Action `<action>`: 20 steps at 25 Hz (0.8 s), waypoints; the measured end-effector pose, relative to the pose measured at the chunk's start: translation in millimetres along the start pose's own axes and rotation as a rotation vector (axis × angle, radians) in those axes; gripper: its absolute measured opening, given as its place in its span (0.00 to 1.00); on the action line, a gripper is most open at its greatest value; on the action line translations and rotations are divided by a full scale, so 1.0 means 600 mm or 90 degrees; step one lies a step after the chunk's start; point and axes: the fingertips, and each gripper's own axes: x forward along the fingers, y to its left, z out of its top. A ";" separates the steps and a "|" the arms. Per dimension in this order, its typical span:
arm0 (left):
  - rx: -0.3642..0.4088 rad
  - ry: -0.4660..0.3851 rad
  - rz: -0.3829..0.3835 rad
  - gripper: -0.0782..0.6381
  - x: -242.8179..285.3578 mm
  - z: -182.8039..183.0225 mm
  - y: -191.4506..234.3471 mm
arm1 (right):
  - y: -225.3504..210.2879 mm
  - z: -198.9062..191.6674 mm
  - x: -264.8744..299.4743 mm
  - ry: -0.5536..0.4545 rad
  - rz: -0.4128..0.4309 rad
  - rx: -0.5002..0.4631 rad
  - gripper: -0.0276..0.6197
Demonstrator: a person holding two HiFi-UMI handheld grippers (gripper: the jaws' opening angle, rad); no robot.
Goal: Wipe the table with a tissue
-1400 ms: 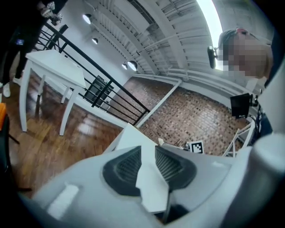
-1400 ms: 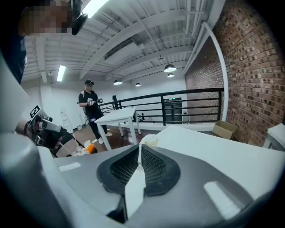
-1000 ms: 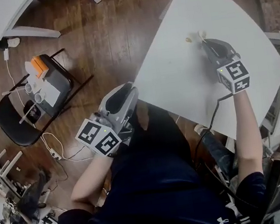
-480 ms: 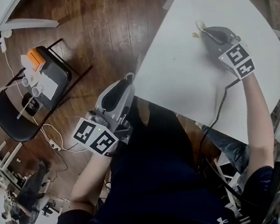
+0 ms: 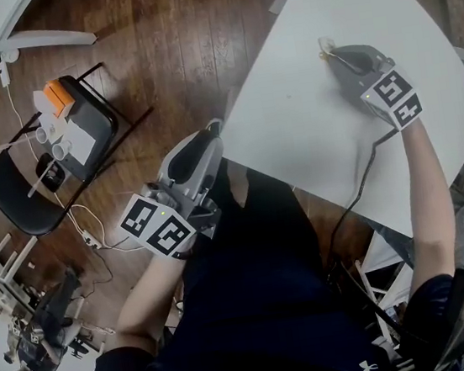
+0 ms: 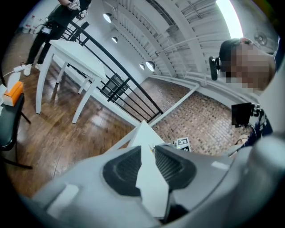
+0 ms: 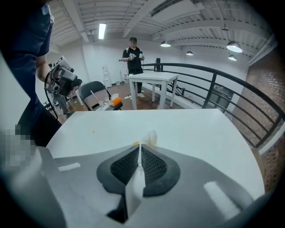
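Note:
The white table [image 5: 309,128] fills the upper right of the head view. My right gripper [image 5: 335,54] rests low on it near the far side, shut on a white tissue [image 5: 326,44] that sticks out past the fingertips. In the right gripper view the tissue [image 7: 150,137] is pinched flat between the pads and its crumpled tip, with a yellowish mark, touches the table [image 7: 200,129]. A small yellow spot [image 7: 93,131] lies on the table to the left. My left gripper [image 5: 215,130] hangs by the table's near edge, its jaws a little apart around nothing; the left gripper [image 6: 148,149] points at the table corner [image 6: 143,133].
A black folding chair [image 5: 21,195] with a grey-and-orange box [image 5: 76,125] and small cups stands on the wooden floor at left, a white cable beside it. Another white table [image 7: 153,80] and a standing person [image 7: 133,53] are beyond, near a black railing [image 7: 231,102].
My right gripper has slid a little farther across the table with the tissue. The left gripper has hardly moved.

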 end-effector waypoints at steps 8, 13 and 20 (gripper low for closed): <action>-0.007 -0.002 -0.001 0.24 -0.006 0.001 0.003 | 0.018 0.014 0.004 -0.001 0.012 0.001 0.07; -0.008 -0.003 -0.001 0.24 -0.013 0.002 0.007 | 0.029 0.009 0.009 -0.003 0.017 0.003 0.07; -0.009 -0.002 -0.005 0.24 -0.024 0.003 0.013 | 0.064 0.030 0.021 -0.002 0.034 -0.004 0.07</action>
